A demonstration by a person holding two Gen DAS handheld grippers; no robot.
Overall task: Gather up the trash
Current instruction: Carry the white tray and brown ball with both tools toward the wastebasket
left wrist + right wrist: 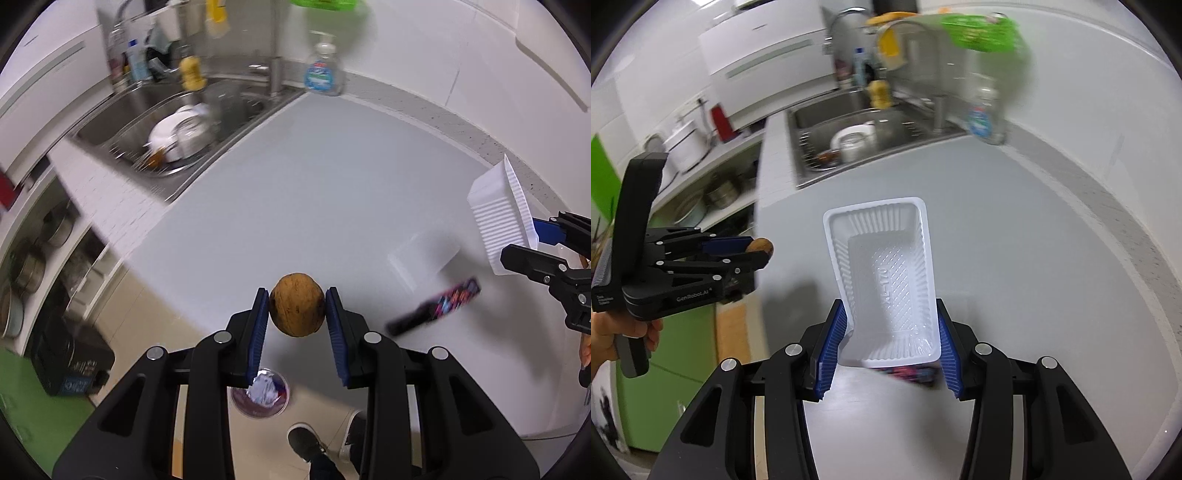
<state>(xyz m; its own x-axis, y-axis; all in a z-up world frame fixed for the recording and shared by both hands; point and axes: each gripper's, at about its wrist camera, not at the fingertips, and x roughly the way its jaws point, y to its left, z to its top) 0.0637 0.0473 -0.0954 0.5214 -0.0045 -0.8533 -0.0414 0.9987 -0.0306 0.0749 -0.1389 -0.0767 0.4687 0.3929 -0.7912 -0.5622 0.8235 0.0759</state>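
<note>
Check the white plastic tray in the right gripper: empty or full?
Empty. The white plastic tray shows only its bare ribbed floor, pinched between the right gripper.

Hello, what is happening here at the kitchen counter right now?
A person is clearing trash with two handheld grippers. The left gripper is shut on a brown walnut; the right gripper is shut on an empty white plastic tray. A dark snack wrapper lies on the grey counter, beside the sink.

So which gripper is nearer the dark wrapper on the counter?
Right. The right gripper, holding the tray, hangs just over the wrapper; the left gripper, holding the nut, is off to its side.
</note>
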